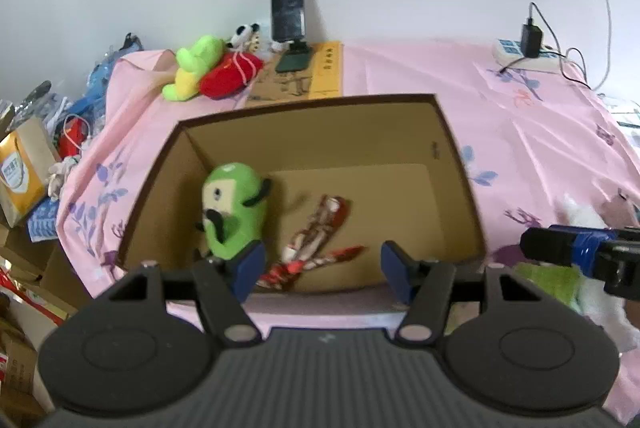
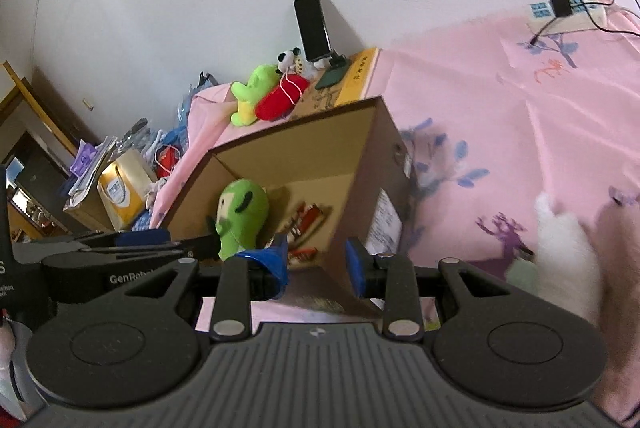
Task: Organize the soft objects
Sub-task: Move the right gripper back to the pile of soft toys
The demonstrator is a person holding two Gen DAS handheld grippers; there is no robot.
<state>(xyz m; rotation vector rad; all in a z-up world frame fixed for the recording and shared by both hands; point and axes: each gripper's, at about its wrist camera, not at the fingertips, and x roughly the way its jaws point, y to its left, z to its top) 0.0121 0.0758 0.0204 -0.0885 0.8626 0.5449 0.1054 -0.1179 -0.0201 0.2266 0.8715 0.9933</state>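
An open cardboard box point(image 1: 456, 155) sits on a pink sheet; it also shows in the right wrist view point(image 2: 376, 151). Inside stand a green plush point(image 1: 236, 211) point(image 2: 240, 216) and a red-and-white patterned toy point(image 1: 320, 240) point(image 2: 306, 224). My left gripper point(image 1: 324, 268) is open and empty over the box's near rim, its left finger just below the green plush. My right gripper point(image 2: 318, 264) is open and empty near the box's front right corner. A white fluffy plush point(image 2: 568, 248) point(image 1: 584, 216) lies right of the box.
At the back lie a lime-green plush point(image 1: 196, 67), a red plush point(image 1: 230, 75) and a small panda point(image 1: 246, 35), beside a phone on a stand point(image 1: 288, 7). A power strip with charger point(image 1: 528, 47) is at back right. Bags and clutter point(image 1: 24, 171) fill the left.
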